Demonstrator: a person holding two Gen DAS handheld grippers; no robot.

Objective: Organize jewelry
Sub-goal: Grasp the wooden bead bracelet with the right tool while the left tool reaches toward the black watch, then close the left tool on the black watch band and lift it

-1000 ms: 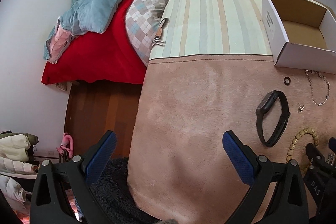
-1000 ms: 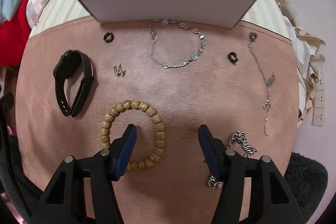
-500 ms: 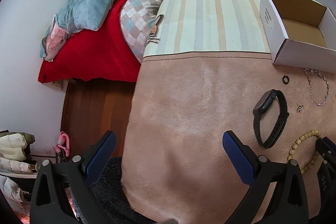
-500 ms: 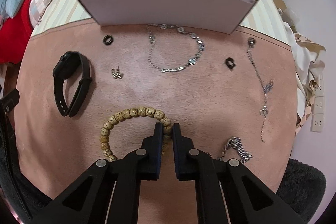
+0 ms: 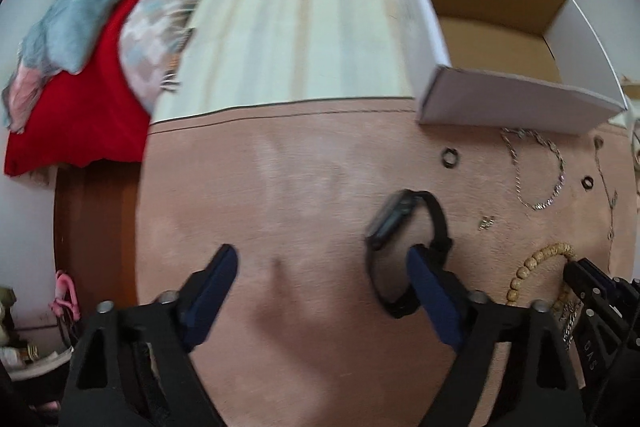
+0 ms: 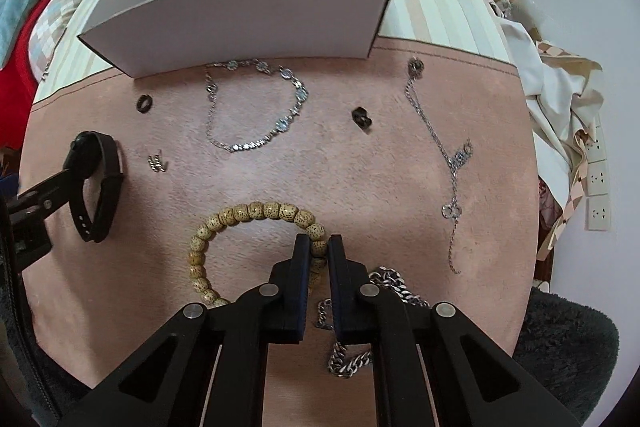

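While the left claw (image 5: pixel 322 267) tilts down over the pink desk (image 5: pixel 280 187), its blue pads are closing, still wide apart, and the right-hand pad sits inside the loop of the black watch (image 5: pixel 404 223); the left-hand pad has only bare cloth under it. Nothing is pinched there yet. Past the watch, toward the desk's far edge, a white box (image 5: pixel 428 27) stands open, its brown floor showing. A small dark ring (image 5: pixel 450 158) lies just in front of the box, with a silver chain (image 5: pixel 536 167) looped beside it and a tiny clip (image 5: pixel 486 223) nearer the watch. At the desk's right side, the beads (image 5: pixel 536 263) curve against the other tool. The picture is blurred, so finer detail is lost.

Over to the right wrist view: the right claw (image 6: pixel 319 247) points straight down and is all but closed, its pads clamped on the bead bracelet at the ring's right side, near the desk's near edge. The rest of the beads (image 6: pixel 248 211) arc away to the left on the cloth. A heavy chain (image 6: pixel 392 287) lies partly under the claw. The watch (image 6: pixel 98 183) is at the left edge with the left tool's finger through it. The box (image 6: pixel 240 15) is at the far edge, with the silver chain (image 6: pixel 256 107) just before it, two dark rings (image 6: pixel 362 117) either side of it, and a thin necklace (image 6: pixel 452 155) running down the right side.
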